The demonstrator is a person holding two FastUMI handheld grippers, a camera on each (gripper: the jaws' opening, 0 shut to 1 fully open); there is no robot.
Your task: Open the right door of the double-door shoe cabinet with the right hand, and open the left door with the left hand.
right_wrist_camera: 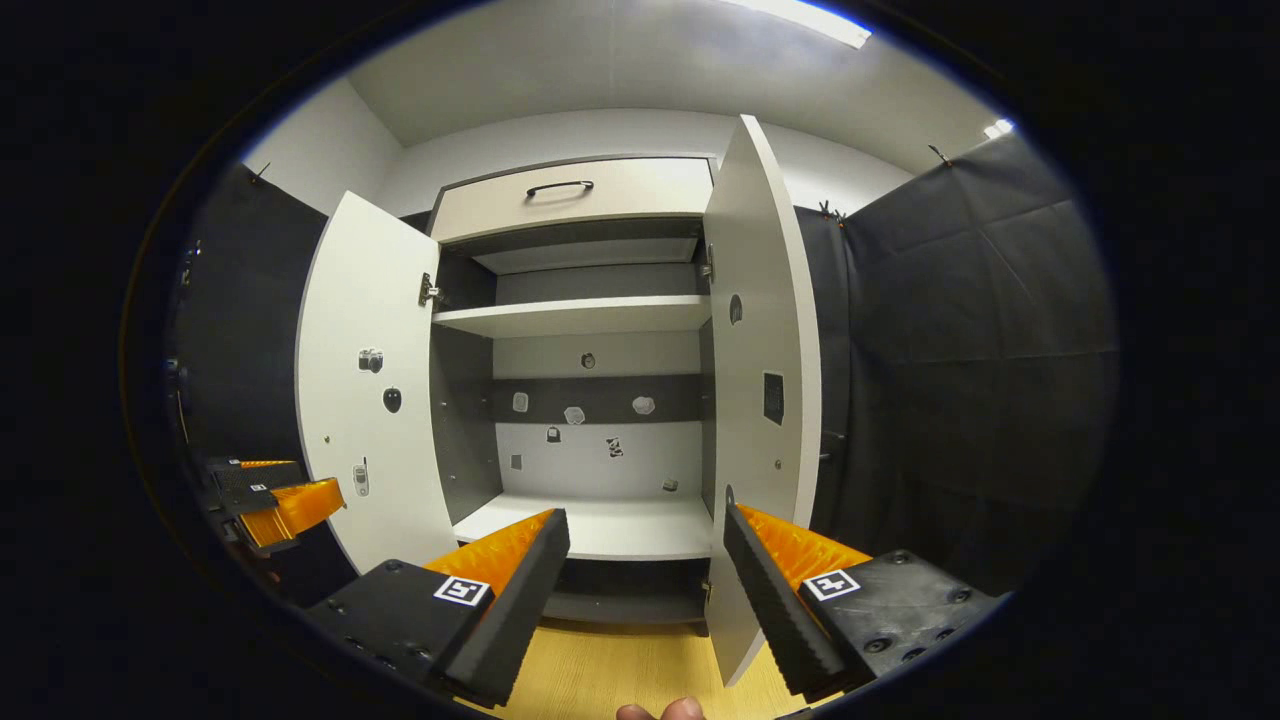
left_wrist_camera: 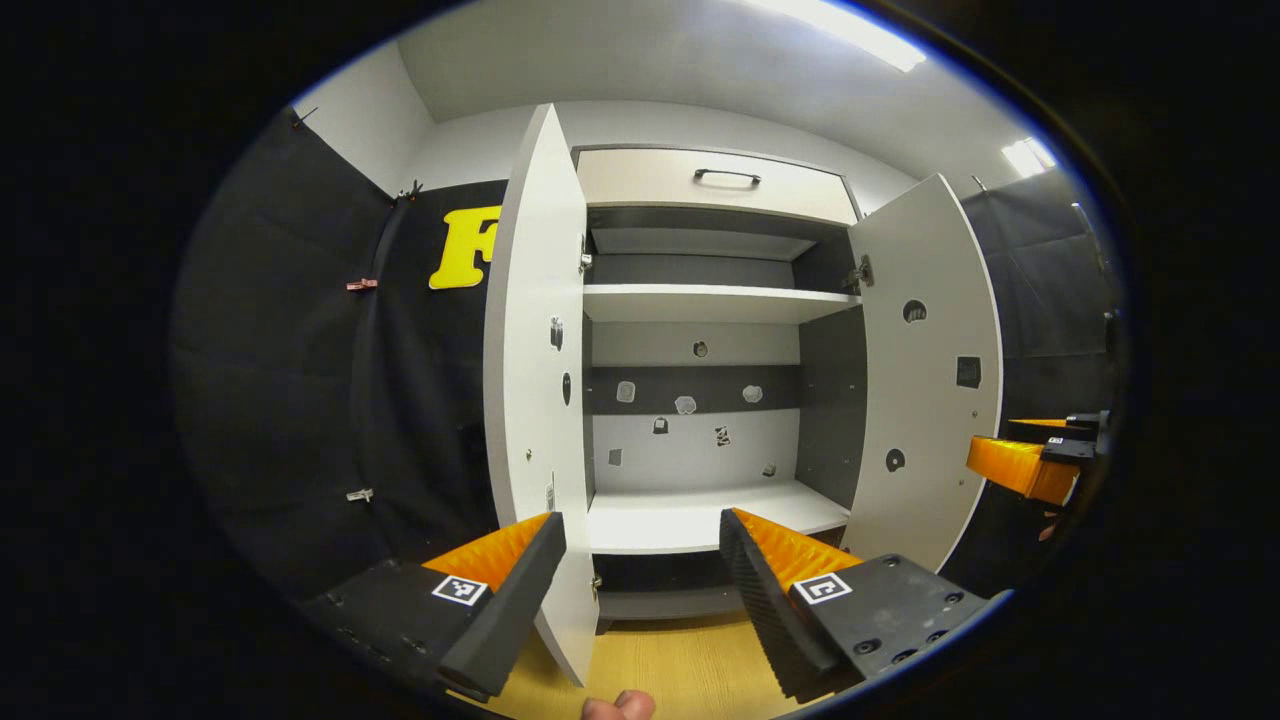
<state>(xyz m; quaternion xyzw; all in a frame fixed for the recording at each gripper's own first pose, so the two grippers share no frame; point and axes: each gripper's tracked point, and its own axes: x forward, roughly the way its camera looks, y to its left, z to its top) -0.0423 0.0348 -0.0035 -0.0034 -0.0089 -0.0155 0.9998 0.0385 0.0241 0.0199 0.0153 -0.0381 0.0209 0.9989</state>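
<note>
The left gripper (left_wrist_camera: 640,560) hangs with its jaws spread wide and nothing between them, its orange-and-black fingers (left_wrist_camera: 500,590) framing the bottom edge of the left door (left_wrist_camera: 535,400) in the left gripper view; whether a finger touches that edge cannot be told. The right gripper (right_wrist_camera: 645,560) is likewise spread wide and empty in the right gripper view, its right finger close beside the lower edge of the right door (right_wrist_camera: 765,400). Both doors of the shoe cabinet (right_wrist_camera: 575,195) stand swung open, tall panels with their long axes vertical, each turned nearly edge-on toward the camera nearest it and pointing out into the room. Between them the interior is exposed: a white upper shelf (left_wrist_camera: 715,300), a white lower shelf (left_wrist_camera: 700,515), and a back panel dotted with small stickers. A drawer front with a dark handle (left_wrist_camera: 727,176) runs across the top. Each gripper also appears at the outer edge of the other's view, beyond the far door. The cabinet stands on a pale wood floor (left_wrist_camera: 680,670), with black cloth (right_wrist_camera: 950,350) hanging to either side.
</note>
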